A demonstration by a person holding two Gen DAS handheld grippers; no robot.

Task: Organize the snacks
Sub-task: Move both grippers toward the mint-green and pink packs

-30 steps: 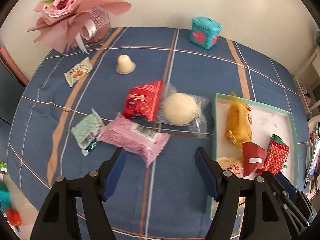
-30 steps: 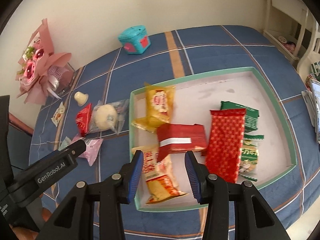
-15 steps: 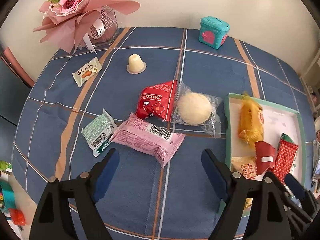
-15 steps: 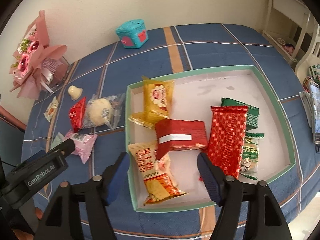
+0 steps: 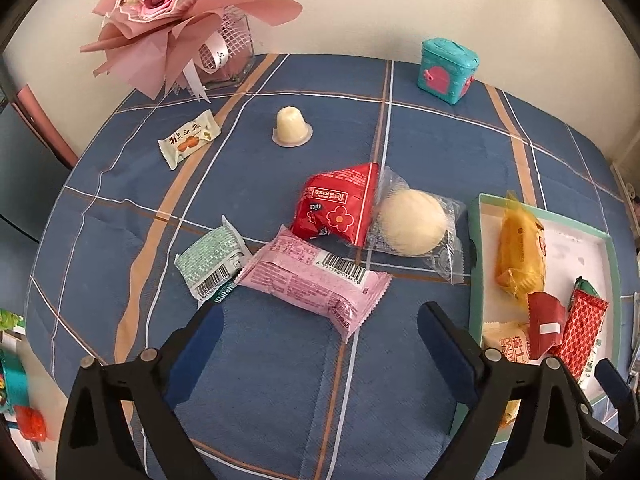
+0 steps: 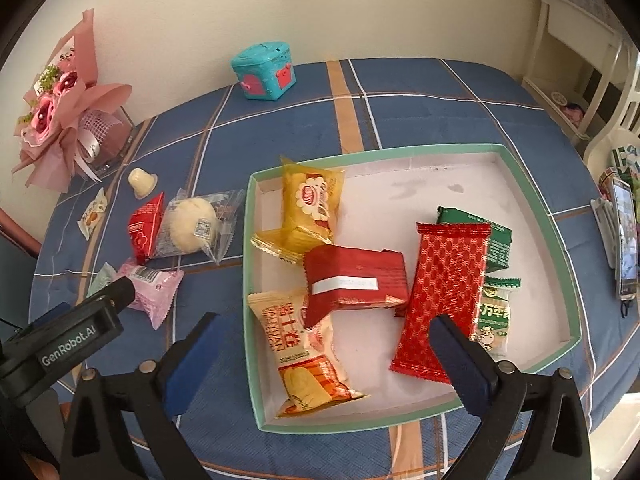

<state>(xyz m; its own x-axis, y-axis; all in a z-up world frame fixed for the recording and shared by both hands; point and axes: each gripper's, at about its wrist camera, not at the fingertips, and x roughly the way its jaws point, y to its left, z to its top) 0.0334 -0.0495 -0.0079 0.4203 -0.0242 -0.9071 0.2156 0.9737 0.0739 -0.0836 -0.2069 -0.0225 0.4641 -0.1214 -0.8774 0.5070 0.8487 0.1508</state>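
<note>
My left gripper [image 5: 320, 316] is open and empty, just in front of a pink snack pack [image 5: 312, 278] on the blue cloth. Beside the pack lie a green-white pack [image 5: 210, 262], a red pack [image 5: 340, 206], a wrapped round bun [image 5: 412, 222], a jelly cup [image 5: 291, 127] and a small white pack [image 5: 189, 139]. My right gripper [image 6: 328, 332] is open and empty above the near edge of a green-rimmed tray [image 6: 400, 150]. The tray holds a yellow pack [image 6: 310, 204], a red box [image 6: 354, 280], an orange-white pack [image 6: 300, 350], a red patterned pack [image 6: 444, 296] and green packs [image 6: 496, 240].
A pink bouquet in a glass vase [image 5: 188, 24] stands at the back left. A teal toy box [image 5: 448, 70] stands at the back. A phone [image 6: 624, 240] lies at the table's right edge, with white furniture [image 6: 580, 60] beyond. The left gripper's body [image 6: 68, 348] shows left of the tray.
Both grippers opened wider. The left gripper drew nearer to the pink pack and swung left, so less of the tray shows in its view. The right gripper stayed over the tray.
</note>
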